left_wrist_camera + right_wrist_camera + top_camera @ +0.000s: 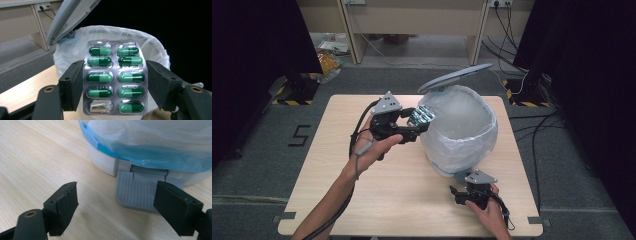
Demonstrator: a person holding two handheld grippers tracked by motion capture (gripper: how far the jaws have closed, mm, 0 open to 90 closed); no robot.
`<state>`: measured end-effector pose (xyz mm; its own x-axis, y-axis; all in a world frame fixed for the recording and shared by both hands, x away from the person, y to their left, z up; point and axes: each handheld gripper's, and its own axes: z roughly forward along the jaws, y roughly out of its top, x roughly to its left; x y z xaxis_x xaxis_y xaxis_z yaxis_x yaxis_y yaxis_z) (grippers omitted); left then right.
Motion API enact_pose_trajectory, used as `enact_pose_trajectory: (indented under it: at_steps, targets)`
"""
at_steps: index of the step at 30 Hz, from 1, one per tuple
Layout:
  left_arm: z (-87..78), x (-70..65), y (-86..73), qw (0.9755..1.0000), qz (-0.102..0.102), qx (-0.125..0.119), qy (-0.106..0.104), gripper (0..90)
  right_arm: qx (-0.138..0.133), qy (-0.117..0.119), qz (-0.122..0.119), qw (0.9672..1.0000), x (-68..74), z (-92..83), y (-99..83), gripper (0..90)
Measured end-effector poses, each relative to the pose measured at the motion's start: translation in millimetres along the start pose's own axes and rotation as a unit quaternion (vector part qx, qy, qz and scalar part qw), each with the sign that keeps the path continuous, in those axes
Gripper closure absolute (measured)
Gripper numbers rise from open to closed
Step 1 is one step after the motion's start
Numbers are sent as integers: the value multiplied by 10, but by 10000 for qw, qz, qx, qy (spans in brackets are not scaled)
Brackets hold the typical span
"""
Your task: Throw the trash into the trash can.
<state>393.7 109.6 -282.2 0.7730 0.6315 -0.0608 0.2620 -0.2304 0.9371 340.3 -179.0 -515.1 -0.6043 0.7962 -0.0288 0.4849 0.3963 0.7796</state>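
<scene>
A silver blister pack of green capsules [115,77] is clamped between the jaws of my left gripper [115,87]; one pocket at its lower left is empty. In the high view the left gripper [419,120] holds the blister pack [421,116] at the left rim of a white pedal bin [462,131] lined with a clear bag, its grey lid [455,76] tilted up. My right gripper [460,192] rests low on the table near the bin's grey foot pedal [140,192]. Its jaws stand wide apart with nothing between them, and the right pad [176,211] overlaps the pedal's right edge.
The bin stands on a light wooden table [362,200]. The bag's blue band [150,155] hangs over the bin's base. Beyond the table are a wooden desk frame [412,25], floor cables [532,125] and black curtains on both sides.
</scene>
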Motion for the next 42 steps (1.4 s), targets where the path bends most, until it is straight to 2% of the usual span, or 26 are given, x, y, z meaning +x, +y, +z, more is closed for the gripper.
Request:
enact_pose_trajectory:
  at_steps: [10, 13, 21, 23, 26, 33, 39, 42]
  targets:
    - [312, -104, 154, 9999, 96, 114, -75, 338, 1, 8, -1, 10000, -1, -2, -1, 196]
    - [410, -141, 178, 9994, 249, 227, 18, 338, -2, -2, -17, 10000, 2, 0, -1, 196]
    - [620, -211, 244, 9990, 347, 276, 33, 338, -2, 19, -14, 10000, -6, -4, -3, 196]
    - [661, -228, 258, 9989, 354, 303, 35, 338, 2, 20, -13, 10000, -4, -4, -3, 196]
    - [712, -255, 271, 9983, 473, 311, 114, 338, -5, 28, -12, 10000, -9, -5, -4, 196]
    - [827, -265, 287, 9982, 458, 344, 193, 337, -6, 34, -26, 10000, -10, -6, -5, 196]
    - [910, -266, 268, 9970, 546, 356, 425, 319, -3, 34, -36, 10000, -10, -6, -6, 196]
    - [919, -261, 253, 9971, 540, 404, 361, 281, 5, 30, -44, 10000, -6, -6, -5, 196]
